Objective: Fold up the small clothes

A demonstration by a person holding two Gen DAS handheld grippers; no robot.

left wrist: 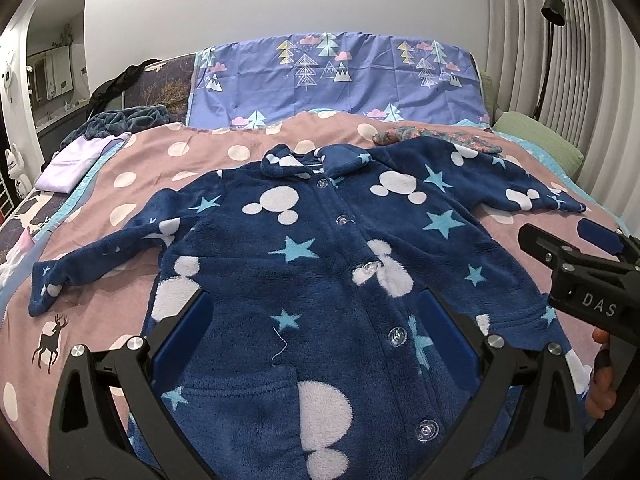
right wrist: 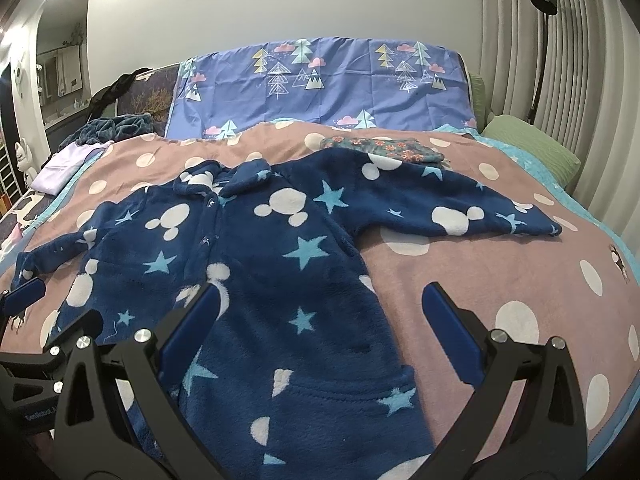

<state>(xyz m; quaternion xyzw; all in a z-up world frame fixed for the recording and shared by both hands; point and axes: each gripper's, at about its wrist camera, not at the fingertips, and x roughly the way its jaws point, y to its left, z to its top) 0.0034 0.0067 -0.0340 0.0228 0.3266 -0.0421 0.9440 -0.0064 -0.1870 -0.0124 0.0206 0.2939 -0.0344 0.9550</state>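
Observation:
A navy fleece baby jacket point(left wrist: 320, 248) with white mouse heads and light blue stars lies flat and buttoned on the pink dotted blanket, collar away from me, both sleeves spread out. It also shows in the right wrist view point(right wrist: 256, 264). My left gripper point(left wrist: 316, 328) is open and empty, hovering over the jacket's lower front. My right gripper point(right wrist: 320, 320) is open and empty over the jacket's right side edge; it also shows in the left wrist view point(left wrist: 560, 248) at the right.
The pink dotted blanket point(right wrist: 500, 264) covers the bed. A folded floral cloth point(right wrist: 384, 148) lies beyond the right sleeve. A lilac folded cloth point(left wrist: 76, 160) and a dark teal heap point(left wrist: 124, 120) lie at the far left. A green pillow point(right wrist: 532, 144) is at the right.

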